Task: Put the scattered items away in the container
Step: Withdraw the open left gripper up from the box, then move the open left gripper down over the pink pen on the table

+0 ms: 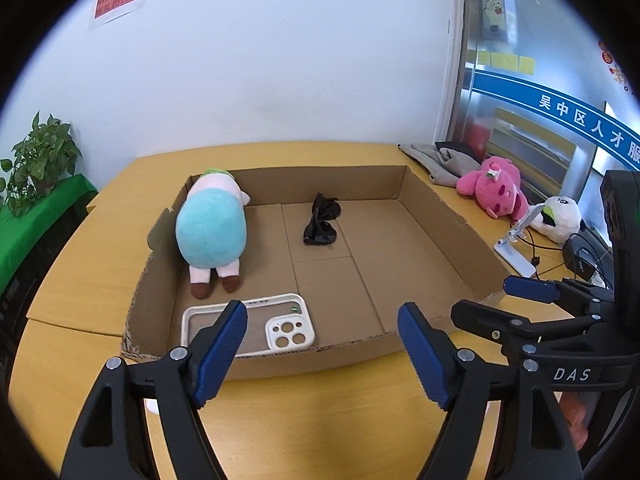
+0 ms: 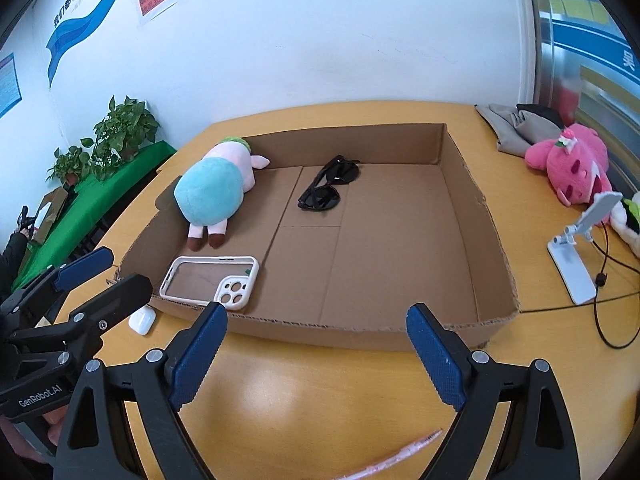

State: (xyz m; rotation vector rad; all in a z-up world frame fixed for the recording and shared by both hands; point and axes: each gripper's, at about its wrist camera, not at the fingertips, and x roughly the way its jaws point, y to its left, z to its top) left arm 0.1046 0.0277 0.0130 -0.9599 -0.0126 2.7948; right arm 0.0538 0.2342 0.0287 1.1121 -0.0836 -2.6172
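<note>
Both grippers hang over the near edge of the table with nothing between their pads: the left gripper [image 1: 322, 354] has its jaws spread apart, and the right gripper [image 2: 316, 354] is spread wider still, also empty. The cardboard tray [image 2: 460, 200] sits in the middle of the yellow table [image 2: 280, 400] and already holds 3 things — a blue-and-pink plush [image 2: 212, 194] lying along its far-left wall, black sunglasses [image 2: 326, 188] toward the far middle, and a white phone case [image 2: 210, 280] in the near-left corner. Still outside it, a small white earbud case [image 2: 142, 320] rests on the table just beside the tray's near-left corner, and a thin pink strip [image 2: 400, 456] lies on the table near the camera, below the right gripper. This looks like the gap between placements, so the step in hand is choosing the next stray. The earbud case seems the natural pick for the left gripper; it is low, smooth and rounded, so the pads would need to come down squarely on either side of it and close gently before lifting it over the low wall.
</note>
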